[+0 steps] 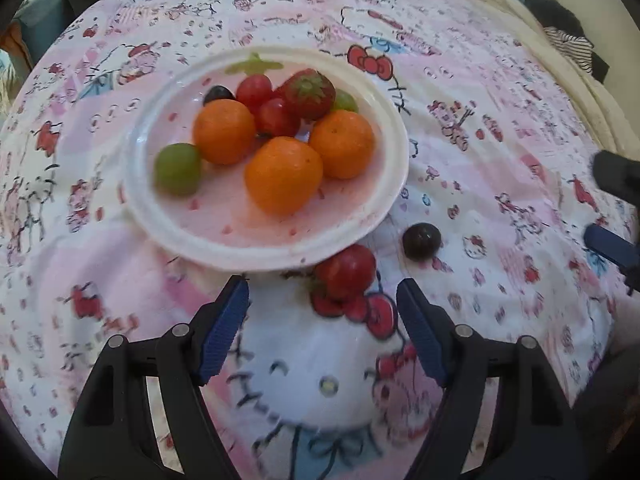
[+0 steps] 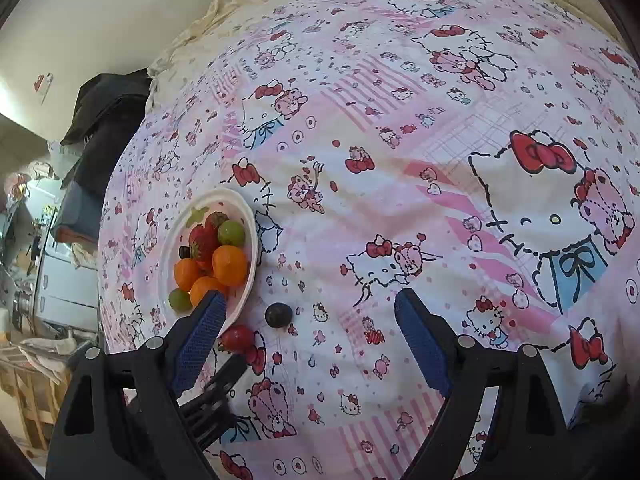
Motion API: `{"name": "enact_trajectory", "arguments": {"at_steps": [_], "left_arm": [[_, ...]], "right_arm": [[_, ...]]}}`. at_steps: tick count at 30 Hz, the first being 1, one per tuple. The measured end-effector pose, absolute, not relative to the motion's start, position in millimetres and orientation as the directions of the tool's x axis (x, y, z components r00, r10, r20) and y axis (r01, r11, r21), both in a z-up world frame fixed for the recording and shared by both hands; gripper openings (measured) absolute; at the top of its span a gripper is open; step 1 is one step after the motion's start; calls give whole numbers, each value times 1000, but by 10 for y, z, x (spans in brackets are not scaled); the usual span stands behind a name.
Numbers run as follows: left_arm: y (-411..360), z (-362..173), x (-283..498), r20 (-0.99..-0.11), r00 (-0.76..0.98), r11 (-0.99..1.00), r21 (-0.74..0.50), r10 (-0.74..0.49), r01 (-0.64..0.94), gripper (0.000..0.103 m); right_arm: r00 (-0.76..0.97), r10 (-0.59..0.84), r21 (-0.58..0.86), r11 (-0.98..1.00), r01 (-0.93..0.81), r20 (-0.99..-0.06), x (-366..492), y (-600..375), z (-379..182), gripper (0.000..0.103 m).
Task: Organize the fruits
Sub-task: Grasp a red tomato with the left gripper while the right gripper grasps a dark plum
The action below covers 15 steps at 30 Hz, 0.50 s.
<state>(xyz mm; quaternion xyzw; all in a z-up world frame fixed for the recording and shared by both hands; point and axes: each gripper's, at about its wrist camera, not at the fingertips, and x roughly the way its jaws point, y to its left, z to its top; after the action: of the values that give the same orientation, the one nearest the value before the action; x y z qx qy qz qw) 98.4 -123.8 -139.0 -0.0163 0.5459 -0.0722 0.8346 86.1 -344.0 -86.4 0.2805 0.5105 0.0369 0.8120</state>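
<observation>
A white plate (image 1: 384,184) (image 2: 250,216) on the patterned cloth holds three oranges (image 1: 283,175), a strawberry (image 1: 310,94), red tomatoes, green grapes (image 1: 178,169) and a dark grape. A red tomato (image 1: 347,271) (image 2: 238,338) lies on the cloth just off the plate's near rim, with a dark grape (image 1: 421,241) (image 2: 279,315) to its right. My left gripper (image 1: 322,300) hangs open just short of the red tomato, nothing between its fingers. My right gripper (image 2: 308,312) is open over the cloth, the dark grape lying ahead between its blue fingertips, untouched.
The pink cartoon-print cloth (image 2: 440,160) covers a bed-like surface. Dark clothing (image 2: 108,120) lies at its far left edge, and striped fabric (image 1: 568,44) at the far right. The right gripper's tips (image 1: 612,208) show at the left wrist view's right edge. Shelves and clutter (image 2: 40,280) stand off the bed.
</observation>
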Motion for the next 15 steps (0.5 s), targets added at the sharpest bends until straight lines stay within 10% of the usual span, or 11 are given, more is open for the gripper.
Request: {"name": "enact_trajectory", "arguments": {"at_steps": [7,9,15], "left_arm": [[-1281,-1465,1015,-893,438,995,-87,-101,52,50],[-1323,-1441,996,-890,431,988,-120,-151,98,27],[-1236,-1324,887,-896,408,983,-138,-175,118,25]], "right_arm": [[455,347,483,846,227,-820,886,-3424,-915,89],[459,346,483,847,222,-818,892,-3421,-905,89],[463,346,480,852,208,-816,892,-3387,-875,89]]}}
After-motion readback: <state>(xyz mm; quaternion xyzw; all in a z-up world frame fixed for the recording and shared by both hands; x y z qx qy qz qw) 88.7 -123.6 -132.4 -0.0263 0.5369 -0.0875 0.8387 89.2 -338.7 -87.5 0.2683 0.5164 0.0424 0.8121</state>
